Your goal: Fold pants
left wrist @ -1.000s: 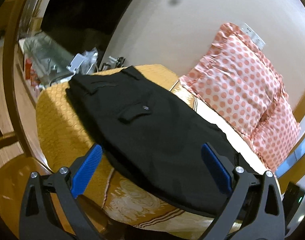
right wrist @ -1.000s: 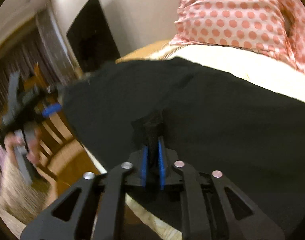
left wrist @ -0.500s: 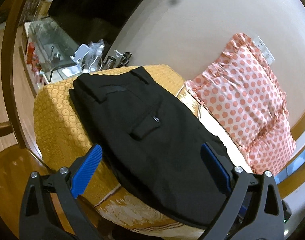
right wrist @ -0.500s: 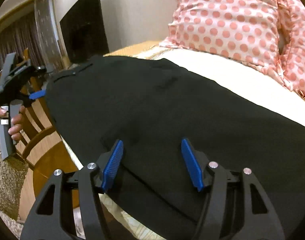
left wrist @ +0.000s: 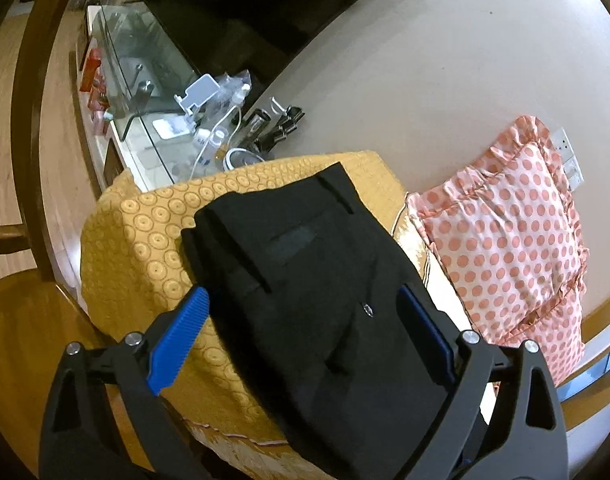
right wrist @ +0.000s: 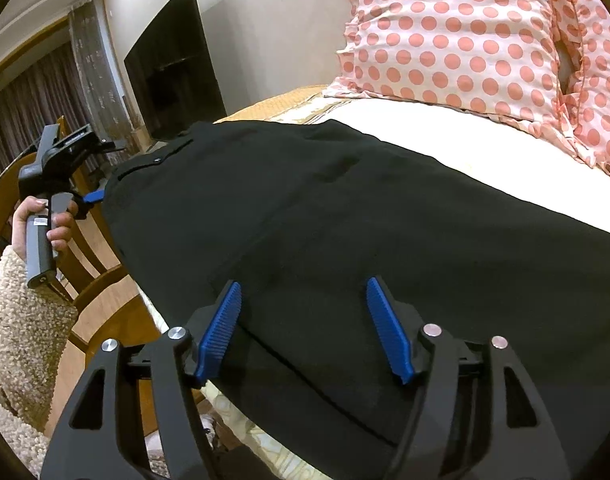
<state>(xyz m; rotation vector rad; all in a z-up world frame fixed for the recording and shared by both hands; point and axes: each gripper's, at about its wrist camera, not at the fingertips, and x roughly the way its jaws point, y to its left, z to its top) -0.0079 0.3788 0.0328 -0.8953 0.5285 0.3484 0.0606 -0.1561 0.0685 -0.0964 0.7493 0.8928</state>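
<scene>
Black pants (left wrist: 317, 304) lie folded lengthwise on a bed with a yellow patterned cover (left wrist: 145, 240), waistband at the far end. My left gripper (left wrist: 305, 320) is open, hovering above the pants near the back pocket button. In the right wrist view the pants (right wrist: 345, 216) stretch across the bed, and my right gripper (right wrist: 305, 312) is open just above the fabric, holding nothing. The left gripper (right wrist: 91, 196) also shows there, held in a hand at the pants' waist end.
Pink polka-dot pillows (left wrist: 517, 240) (right wrist: 465, 28) lean against the wall behind the pants. A glass stand with cables and small items (left wrist: 177, 120) stands past the bed end. A dark TV (right wrist: 173, 68) hangs on the wall. Wooden chair (right wrist: 89, 280) beside the bed.
My right gripper let go of the pinched pants fabric and opened. My left gripper moved along the pants towards the waistband end, staying open.
</scene>
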